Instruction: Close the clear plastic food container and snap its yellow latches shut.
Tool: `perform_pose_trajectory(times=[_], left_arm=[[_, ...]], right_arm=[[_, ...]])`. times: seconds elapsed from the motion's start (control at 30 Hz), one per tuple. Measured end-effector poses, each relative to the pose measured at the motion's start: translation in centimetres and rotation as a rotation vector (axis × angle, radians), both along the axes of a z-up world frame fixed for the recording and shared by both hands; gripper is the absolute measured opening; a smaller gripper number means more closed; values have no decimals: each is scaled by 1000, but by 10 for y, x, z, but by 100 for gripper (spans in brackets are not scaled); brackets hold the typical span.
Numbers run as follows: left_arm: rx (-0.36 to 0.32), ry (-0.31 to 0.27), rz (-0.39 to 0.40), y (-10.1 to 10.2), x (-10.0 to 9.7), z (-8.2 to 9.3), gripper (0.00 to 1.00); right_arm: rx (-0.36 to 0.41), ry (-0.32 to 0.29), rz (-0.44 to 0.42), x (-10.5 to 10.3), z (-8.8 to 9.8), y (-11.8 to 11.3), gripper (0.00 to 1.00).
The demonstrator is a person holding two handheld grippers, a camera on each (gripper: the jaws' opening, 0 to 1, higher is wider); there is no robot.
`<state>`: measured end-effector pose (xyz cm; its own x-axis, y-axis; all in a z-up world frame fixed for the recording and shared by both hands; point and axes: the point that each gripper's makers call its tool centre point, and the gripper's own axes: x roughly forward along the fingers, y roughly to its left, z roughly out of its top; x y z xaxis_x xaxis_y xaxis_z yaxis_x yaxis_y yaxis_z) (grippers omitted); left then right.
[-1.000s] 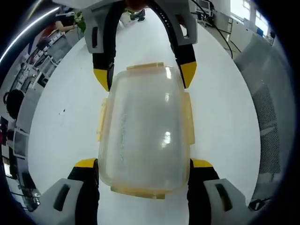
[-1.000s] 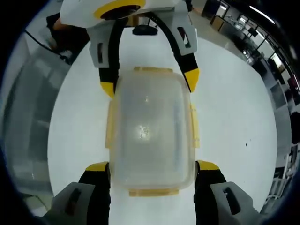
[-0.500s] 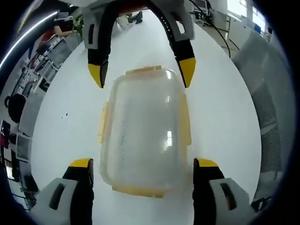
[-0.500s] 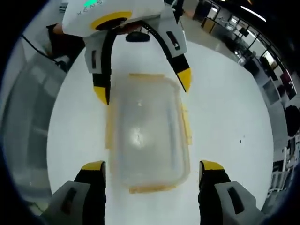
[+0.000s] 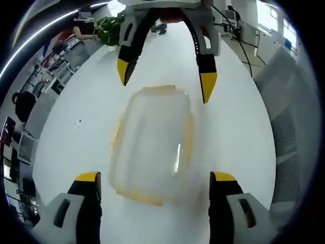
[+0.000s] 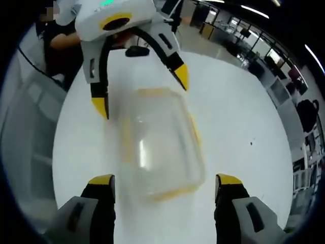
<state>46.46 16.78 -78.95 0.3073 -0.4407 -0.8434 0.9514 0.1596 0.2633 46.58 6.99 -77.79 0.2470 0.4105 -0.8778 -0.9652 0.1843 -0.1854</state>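
1. A clear plastic food container [image 5: 152,145] is lying lid-up on a white table [image 5: 244,127], seen blurred in both views.
2. Its yellow latches [image 5: 189,133] are running along the edges of the lid; the blur is hiding whether each one is snapped down.
3. In the left gripper view, the left gripper [image 5: 155,179] is showing its two yellow-tipped jaws at the bottom of the frame, spread wide, one on each side of the container's near end and apart from it.
4. At the top of that same view, the right gripper [image 5: 166,81] is reaching in from the far side, its jaws also spread wide, with the yellow tips hanging just beyond the container's far corners and not touching them.
5. In the right gripper view, the right gripper [image 6: 165,182] is holding its jaws wide on either side of the container's [image 6: 160,147] near end, gripping nothing.
6. There the left gripper [image 6: 141,91] is coming in from the top, jaws wide, its tips flanking the container's far end.
7. A person in dark clothing [image 6: 61,48] is sitting at the table's far edge in the right gripper view.
8. Office desks and chairs [image 5: 25,109] are standing beyond the table.
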Motion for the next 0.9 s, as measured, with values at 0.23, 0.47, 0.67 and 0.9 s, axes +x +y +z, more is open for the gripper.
perform_pose_trajectory(times=[0.23, 0.47, 0.67, 0.9], left_arm=[[-51, -7, 67, 7, -4, 9, 88], [-89, -34, 125, 15, -7, 18, 87], [-127, -34, 163, 20, -16, 23, 88], [-172, -26, 217, 26, -31, 21, 89]], right_arm=[[58, -10, -73, -10, 10, -2, 82], [111, -37, -141, -17, 17, -4, 82], [150, -32, -192, -29, 19, -6, 82], [210, -61, -260, -42, 25, -7, 80]])
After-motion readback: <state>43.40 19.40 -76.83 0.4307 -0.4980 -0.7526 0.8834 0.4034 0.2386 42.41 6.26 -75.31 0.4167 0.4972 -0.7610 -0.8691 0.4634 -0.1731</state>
